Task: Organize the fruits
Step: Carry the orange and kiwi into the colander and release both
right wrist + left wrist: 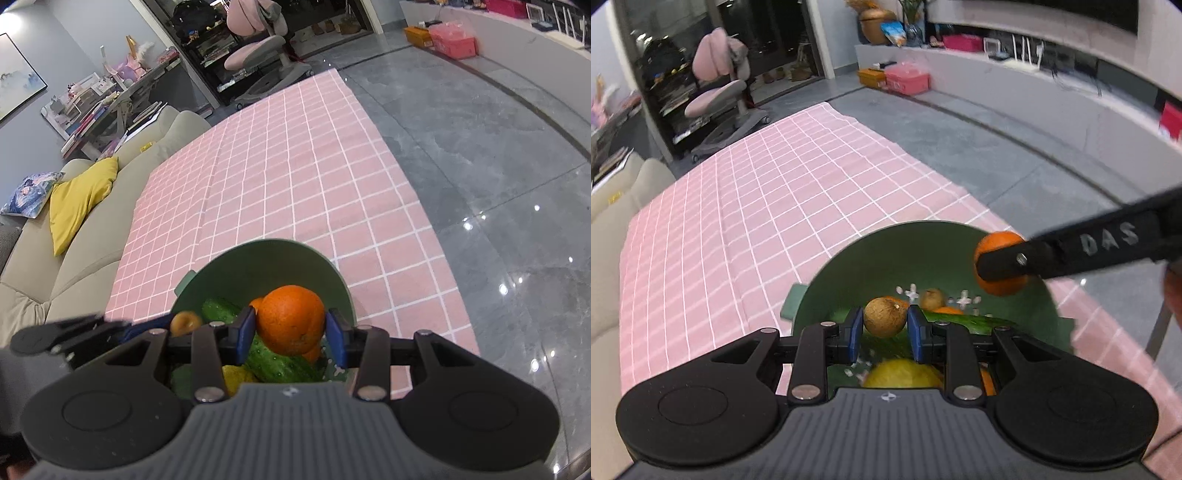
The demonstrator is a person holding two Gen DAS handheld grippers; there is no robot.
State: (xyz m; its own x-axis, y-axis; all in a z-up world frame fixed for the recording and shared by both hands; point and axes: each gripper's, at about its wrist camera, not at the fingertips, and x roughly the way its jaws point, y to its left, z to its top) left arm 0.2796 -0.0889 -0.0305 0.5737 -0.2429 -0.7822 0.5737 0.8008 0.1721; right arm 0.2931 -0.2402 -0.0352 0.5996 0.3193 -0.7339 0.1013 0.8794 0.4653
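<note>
orange (290, 319) clamped between the right gripper (290, 328) pads, held over the green bowl (258, 258); small brown fruit (885, 316) (longan-like, can't say for sure) pinched tight in the left gripper (885, 325), also over the bowl. bowl sits at the near edge of the pink checked cloth (277, 166) and already has cucumber (275, 363), a yellow fruit (903, 374), more orange bits. step looks like dropping both in: lower each close to the pile before opening, keep the grippers apart, aim at gaps so nothing rolls out.
</note>
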